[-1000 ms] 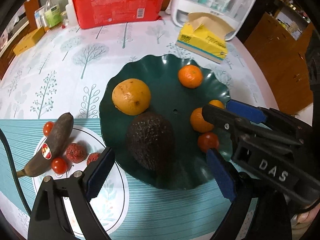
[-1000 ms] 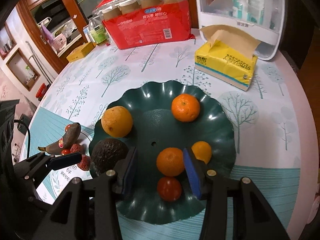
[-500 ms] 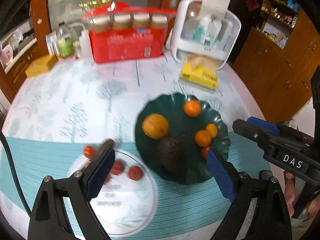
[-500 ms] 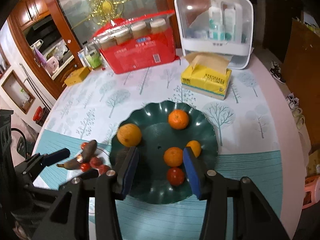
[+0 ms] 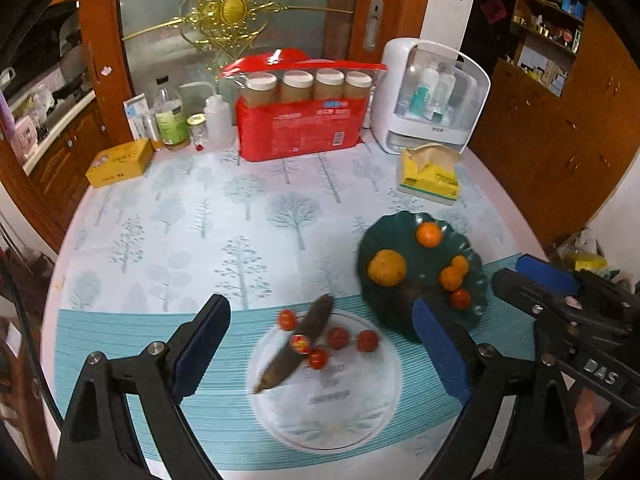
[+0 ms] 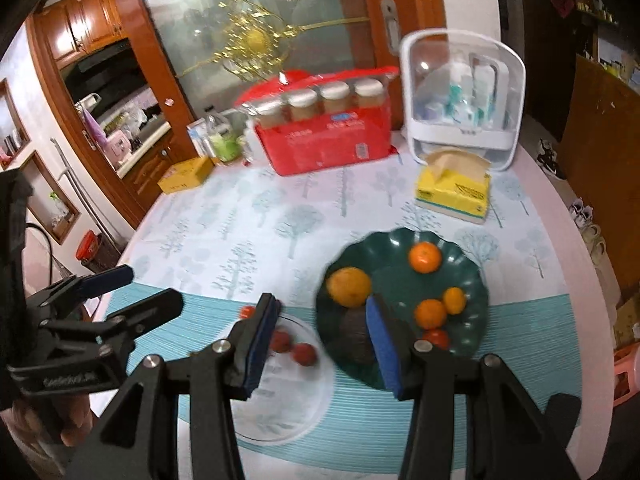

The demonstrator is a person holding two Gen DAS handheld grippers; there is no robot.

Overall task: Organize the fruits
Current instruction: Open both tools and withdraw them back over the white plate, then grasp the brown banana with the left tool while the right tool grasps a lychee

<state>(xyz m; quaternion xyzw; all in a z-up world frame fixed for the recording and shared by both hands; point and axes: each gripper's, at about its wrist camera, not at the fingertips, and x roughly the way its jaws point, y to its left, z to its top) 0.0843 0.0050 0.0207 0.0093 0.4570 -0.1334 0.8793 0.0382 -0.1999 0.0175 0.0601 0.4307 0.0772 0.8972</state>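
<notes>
A dark green wavy plate (image 5: 376,248) holds a large orange (image 5: 387,267), three small oranges, a red tomato (image 5: 460,298) and a dark avocado (image 6: 354,334). A clear plate (image 5: 360,412) in front holds a brown banana (image 5: 300,344) and several small red fruits. My left gripper (image 5: 320,350) is open and empty, high above the clear plate. My right gripper (image 6: 320,344) is open and empty, high above the gap between the plates. The green plate (image 6: 472,276) and the clear plate (image 6: 304,408) also show in the right wrist view.
At the table's back stand a red pack of jars (image 5: 298,128), a white cosmetics case (image 5: 432,100), a yellow tissue box (image 5: 430,176), a yellow tin (image 5: 120,162) and several bottles (image 5: 172,116). The table's right edge is close to the green plate.
Both grippers have pulled up and back from the green plate, so the whole table is now in view. The left view now centres on the clear plate. Both stay open and empty.
</notes>
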